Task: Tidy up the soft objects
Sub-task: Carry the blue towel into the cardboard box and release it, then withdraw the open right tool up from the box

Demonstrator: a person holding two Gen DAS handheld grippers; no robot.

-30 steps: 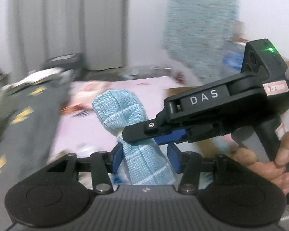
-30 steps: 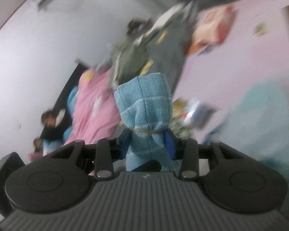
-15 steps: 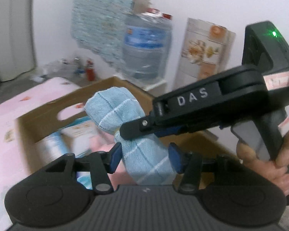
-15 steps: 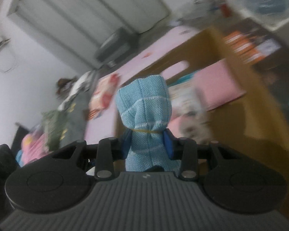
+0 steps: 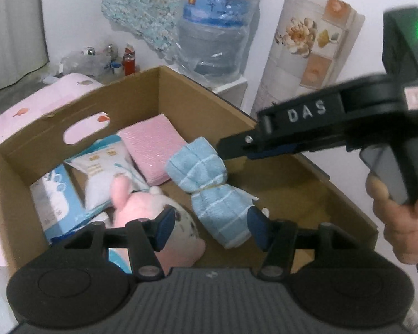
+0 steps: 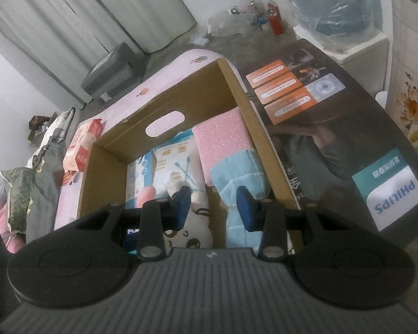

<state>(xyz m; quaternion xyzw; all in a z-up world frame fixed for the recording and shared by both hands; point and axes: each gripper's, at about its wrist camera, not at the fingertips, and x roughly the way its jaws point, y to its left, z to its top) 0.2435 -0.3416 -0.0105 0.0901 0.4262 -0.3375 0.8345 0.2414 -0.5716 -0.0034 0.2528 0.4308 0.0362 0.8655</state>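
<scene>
A rolled light-blue towel (image 5: 213, 189) tied with a rubber band lies inside the open cardboard box (image 5: 203, 94), free of both grippers. It also shows in the right wrist view (image 6: 239, 178) against the box's right wall. My left gripper (image 5: 209, 229) is open above the box, its fingers apart on either side of the towel's lower end. My right gripper (image 6: 213, 207) is open over the box; in the left wrist view its fingertip (image 5: 231, 147) hangs just above the towel. A pink plush toy (image 5: 150, 211) lies beside the towel.
The box (image 6: 111, 150) also holds a pink pad (image 5: 153, 147) and white-blue packets (image 5: 103, 167). It stands on a pink sheet (image 6: 164, 80). A dark Philips carton (image 6: 348, 144) lies right of it. A water jug (image 5: 214, 27) and floral cabinet (image 5: 306, 47) stand behind.
Both grippers held the towel and carried it from the bed over the box. Now both have opened and the towel has dropped into the box.
</scene>
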